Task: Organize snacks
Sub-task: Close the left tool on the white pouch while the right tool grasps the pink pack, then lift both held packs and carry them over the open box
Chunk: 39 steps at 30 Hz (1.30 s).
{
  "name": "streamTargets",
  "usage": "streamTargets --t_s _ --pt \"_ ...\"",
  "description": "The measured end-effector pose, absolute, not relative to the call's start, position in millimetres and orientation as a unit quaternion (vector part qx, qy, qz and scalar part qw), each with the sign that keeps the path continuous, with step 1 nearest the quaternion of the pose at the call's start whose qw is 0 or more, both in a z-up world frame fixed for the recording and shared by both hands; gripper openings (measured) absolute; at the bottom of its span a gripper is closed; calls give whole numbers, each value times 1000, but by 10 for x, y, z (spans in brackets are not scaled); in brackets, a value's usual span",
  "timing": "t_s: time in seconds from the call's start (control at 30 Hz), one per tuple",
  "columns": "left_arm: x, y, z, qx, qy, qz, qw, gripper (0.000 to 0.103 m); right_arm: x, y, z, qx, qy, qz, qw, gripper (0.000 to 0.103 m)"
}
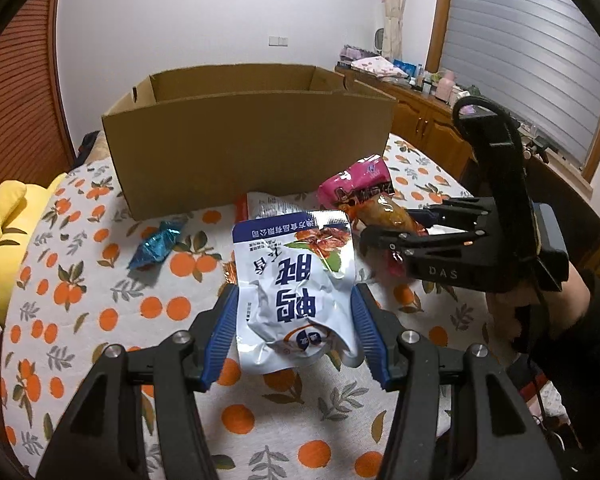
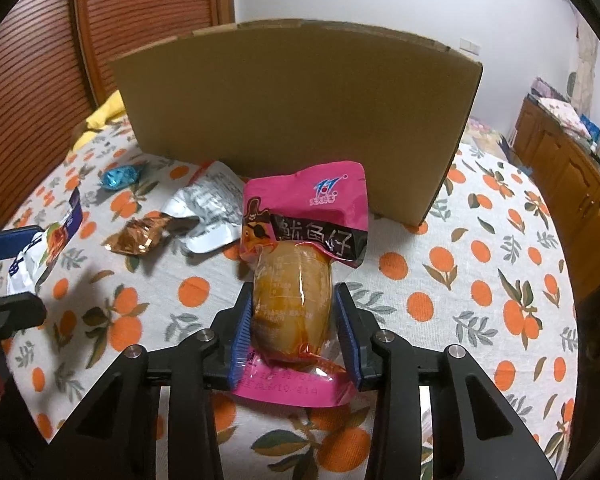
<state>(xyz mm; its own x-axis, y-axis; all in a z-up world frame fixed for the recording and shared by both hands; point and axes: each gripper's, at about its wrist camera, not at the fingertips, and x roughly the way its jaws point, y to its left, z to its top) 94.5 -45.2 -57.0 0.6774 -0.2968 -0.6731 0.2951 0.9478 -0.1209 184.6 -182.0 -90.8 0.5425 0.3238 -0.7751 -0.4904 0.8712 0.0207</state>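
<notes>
While the left tool (image 1: 294, 322) pinches a white snack pouch (image 1: 296, 280) before the cardboard box (image 1: 244, 148), the right tool (image 2: 294, 332) pinches a pink snack pouch (image 2: 304, 240); blue candy (image 1: 158, 244), silver packet (image 2: 208, 208) and orange wrapper (image 2: 138, 236) lie on the surface (image 1: 100, 320) before the box.

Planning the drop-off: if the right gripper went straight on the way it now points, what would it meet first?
Most likely the near wall of the cardboard box. The right gripper, jaws shut on the pink snack pouch, faces that wall squarely with only tablecloth between; the pouch's tip would probably touch first, though depth is uncertain.
</notes>
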Motion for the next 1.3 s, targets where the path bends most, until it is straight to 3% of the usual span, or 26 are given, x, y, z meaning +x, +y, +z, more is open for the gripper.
streamTargets --t_s 1.3 --pt "1013 -230 228 22 287 -141 947 56 1221 -1769 247 -78 292 278 912 38"
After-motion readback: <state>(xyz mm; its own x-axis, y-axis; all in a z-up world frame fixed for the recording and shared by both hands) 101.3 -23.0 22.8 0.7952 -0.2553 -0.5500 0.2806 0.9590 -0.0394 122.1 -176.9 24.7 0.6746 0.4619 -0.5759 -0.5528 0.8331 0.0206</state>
